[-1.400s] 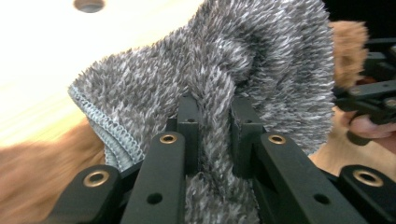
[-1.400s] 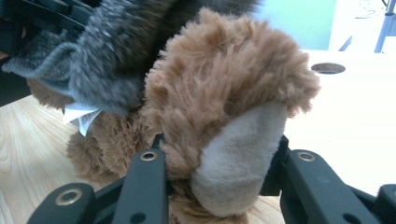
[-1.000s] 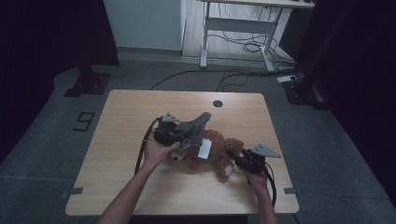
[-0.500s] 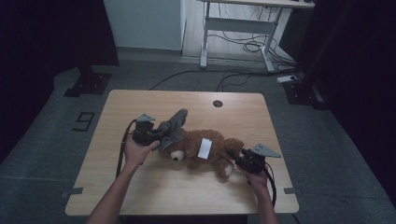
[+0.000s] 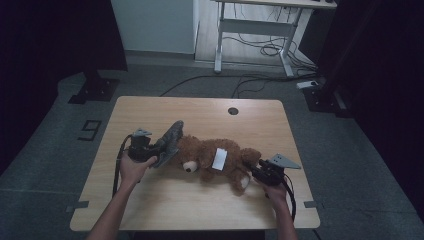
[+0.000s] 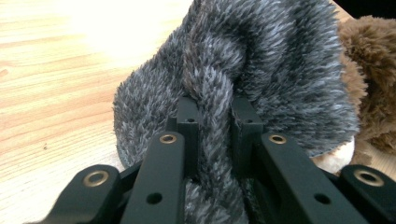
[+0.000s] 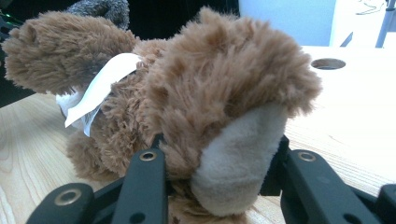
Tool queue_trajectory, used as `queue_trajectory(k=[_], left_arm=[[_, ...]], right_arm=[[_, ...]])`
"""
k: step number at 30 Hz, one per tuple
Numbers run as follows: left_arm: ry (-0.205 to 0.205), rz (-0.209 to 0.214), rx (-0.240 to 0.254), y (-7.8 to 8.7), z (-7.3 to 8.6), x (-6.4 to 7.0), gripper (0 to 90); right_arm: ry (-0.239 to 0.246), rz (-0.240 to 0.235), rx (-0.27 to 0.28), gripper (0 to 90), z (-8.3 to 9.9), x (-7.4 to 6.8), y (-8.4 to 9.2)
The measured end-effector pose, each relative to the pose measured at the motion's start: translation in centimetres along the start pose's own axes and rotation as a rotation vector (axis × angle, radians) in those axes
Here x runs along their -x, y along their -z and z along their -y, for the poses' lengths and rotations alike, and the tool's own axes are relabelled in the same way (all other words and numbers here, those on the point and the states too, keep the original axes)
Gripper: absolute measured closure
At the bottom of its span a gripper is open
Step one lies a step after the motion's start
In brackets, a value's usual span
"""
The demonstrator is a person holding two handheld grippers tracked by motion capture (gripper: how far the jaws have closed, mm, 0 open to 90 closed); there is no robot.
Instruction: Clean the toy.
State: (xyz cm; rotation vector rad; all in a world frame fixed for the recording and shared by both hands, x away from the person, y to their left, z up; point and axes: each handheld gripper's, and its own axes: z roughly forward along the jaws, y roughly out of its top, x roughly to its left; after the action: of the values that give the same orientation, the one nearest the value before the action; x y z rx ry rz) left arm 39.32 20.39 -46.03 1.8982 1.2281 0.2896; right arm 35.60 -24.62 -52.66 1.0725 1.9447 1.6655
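Observation:
A brown teddy bear (image 5: 210,159) lies on its side across the middle of the wooden table (image 5: 200,112), with a white tag (image 5: 219,158) on its body. My left gripper (image 5: 156,149) is shut on a grey fuzzy cloth (image 5: 171,140) just left of the bear's head. In the left gripper view the grey cloth (image 6: 261,60) bunches between the jaws of my left gripper (image 6: 215,109), and the bear (image 6: 369,70) lies to the right. My right gripper (image 5: 254,172) is shut on the bear's foot. In the right gripper view my right gripper (image 7: 219,144) squeezes the foot's cream sole (image 7: 238,158).
A round cable hole (image 5: 233,110) sits near the table's far edge. Behind the table, on the floor, stand a white desk frame (image 5: 252,27) with loose cables (image 5: 265,50), and a black stand (image 5: 95,87) at the left. Bare wood surrounds the bear.
My left hand has carried the grey cloth to the left, off the bear's body and past its head, uncovering the white tag. The right hand and the foot have stayed still.

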Motion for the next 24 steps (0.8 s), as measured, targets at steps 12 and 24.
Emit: queue_trajectory(k=[12,24], left_arm=[[-0.142,0.05,0.017,-1.3,-6.7,6.4,77.0],[-0.118,0.112,-0.065,-5.3,-4.4,6.5,76.8]], right_arm=[[0.0,0.004,0.002,63.7,0.0,-0.1,0.0],[-0.005,-0.019,0.002,59.0,-0.1,0.0,0.2]])
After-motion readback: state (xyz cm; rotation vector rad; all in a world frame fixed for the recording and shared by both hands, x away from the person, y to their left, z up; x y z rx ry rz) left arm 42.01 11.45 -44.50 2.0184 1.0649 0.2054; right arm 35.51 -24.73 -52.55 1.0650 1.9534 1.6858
